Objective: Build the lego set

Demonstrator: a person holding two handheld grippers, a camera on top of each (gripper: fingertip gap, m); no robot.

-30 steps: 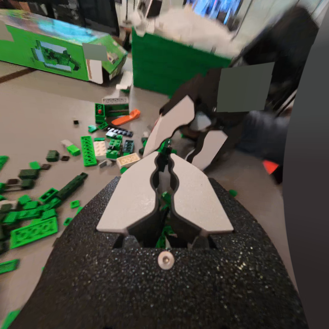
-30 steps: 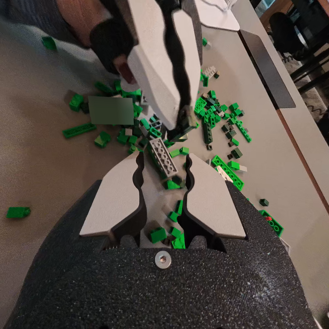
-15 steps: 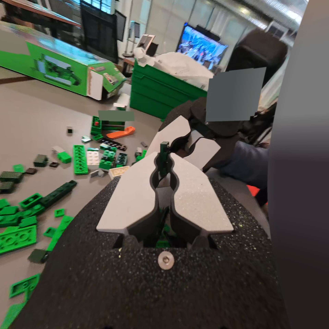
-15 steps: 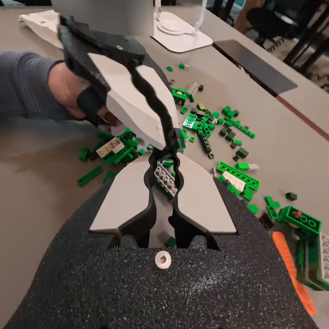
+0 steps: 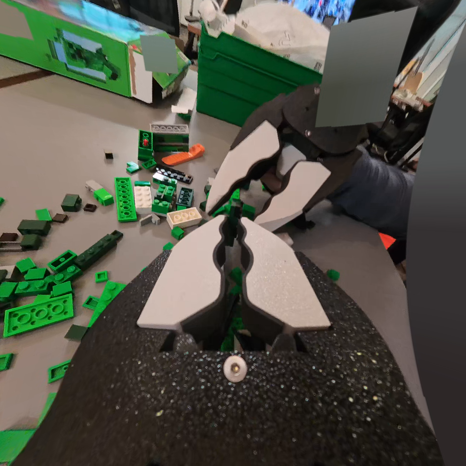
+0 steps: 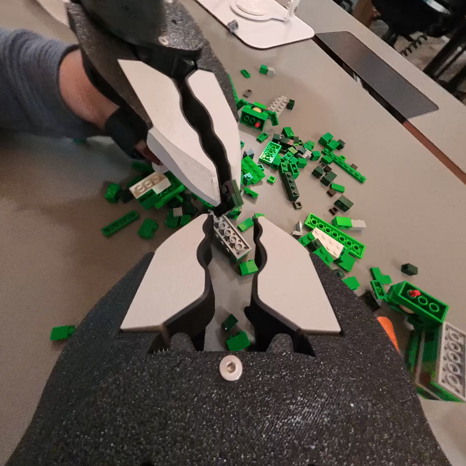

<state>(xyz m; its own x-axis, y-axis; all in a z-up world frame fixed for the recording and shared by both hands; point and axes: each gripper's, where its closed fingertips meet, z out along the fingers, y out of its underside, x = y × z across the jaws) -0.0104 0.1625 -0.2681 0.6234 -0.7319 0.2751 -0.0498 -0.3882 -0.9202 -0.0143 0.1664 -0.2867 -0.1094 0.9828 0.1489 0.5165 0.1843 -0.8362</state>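
Left gripper (image 5: 233,222): fingers nearly closed, pinching a small dark green lego piece (image 5: 234,214), raised above the desk (image 5: 63,126). Right gripper (image 6: 232,223): fingers parted moderately, empty, tips just beside that piece. Loose green bricks (image 6: 290,161) litter the desk. The green set box (image 5: 75,53) is blurred and partly masked; its print is unreadable. The held piece's shape is hard to make out.
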